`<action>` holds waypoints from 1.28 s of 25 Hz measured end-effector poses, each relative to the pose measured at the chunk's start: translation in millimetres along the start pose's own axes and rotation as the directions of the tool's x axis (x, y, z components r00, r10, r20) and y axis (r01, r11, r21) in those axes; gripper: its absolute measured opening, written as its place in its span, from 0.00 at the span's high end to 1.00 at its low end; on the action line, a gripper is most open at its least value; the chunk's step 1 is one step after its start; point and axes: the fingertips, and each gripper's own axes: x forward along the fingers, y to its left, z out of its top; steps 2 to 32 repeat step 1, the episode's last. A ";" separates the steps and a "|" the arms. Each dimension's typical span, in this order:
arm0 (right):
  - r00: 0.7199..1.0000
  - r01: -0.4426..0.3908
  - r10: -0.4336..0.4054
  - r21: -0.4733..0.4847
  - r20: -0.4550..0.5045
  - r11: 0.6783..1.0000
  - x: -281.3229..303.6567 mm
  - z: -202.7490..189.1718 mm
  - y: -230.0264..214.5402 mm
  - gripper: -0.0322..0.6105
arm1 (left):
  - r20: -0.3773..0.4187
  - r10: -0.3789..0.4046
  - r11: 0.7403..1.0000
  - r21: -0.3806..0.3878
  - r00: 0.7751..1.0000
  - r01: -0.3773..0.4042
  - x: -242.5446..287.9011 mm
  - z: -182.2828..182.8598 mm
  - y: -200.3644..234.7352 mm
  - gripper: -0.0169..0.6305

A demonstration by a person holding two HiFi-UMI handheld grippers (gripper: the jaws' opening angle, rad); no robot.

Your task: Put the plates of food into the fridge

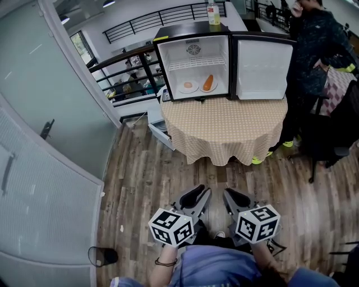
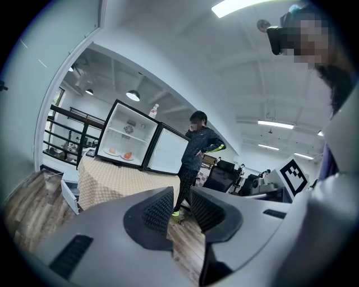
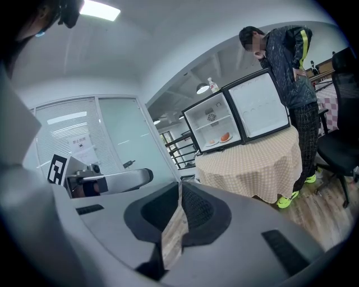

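— What is the floor made of?
— Wood-look planks, grey-brown and matt, with visible grain. The tablecloth is cloth, a soft beige check hanging in folds.
— And the fridge?
— A black shell with a slight gloss. Inside it is smooth white plastic, and the door lining looks the same. The two plates look white and glossy.
— The grippers?
— The left gripper and right gripper have matt grey plastic bodies. The fingers carry black ribbed pads that look rubbery. The partition is frosted glass, and the railing is black painted metal.
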 end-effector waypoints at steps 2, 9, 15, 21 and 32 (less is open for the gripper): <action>1.000 0.001 -0.001 0.001 0.000 1.000 -0.6 0.4 -1.7 0.90 | -0.002 -0.002 1.000 0.001 1.000 0.002 1.9 -0.2 -1.4 0.82; 1.000 0.001 -0.001 0.001 0.000 1.000 -0.6 0.4 -1.7 0.90 | -0.002 -0.002 1.000 0.001 1.000 0.002 1.9 -0.2 -1.4 0.82; 1.000 0.001 -0.001 0.001 0.000 1.000 -0.6 0.4 -1.7 0.90 | -0.002 -0.002 1.000 0.001 1.000 0.002 1.9 -0.2 -1.4 0.82; 1.000 0.001 -0.001 0.001 0.000 1.000 -0.6 0.4 -1.7 0.90 | -0.002 -0.002 1.000 0.001 1.000 0.002 1.9 -0.2 -1.4 0.82; 1.000 0.001 -0.001 0.001 0.000 1.000 -0.6 0.4 -1.7 0.90 | -0.002 -0.002 1.000 0.001 1.000 0.002 1.9 -0.2 -1.4 0.82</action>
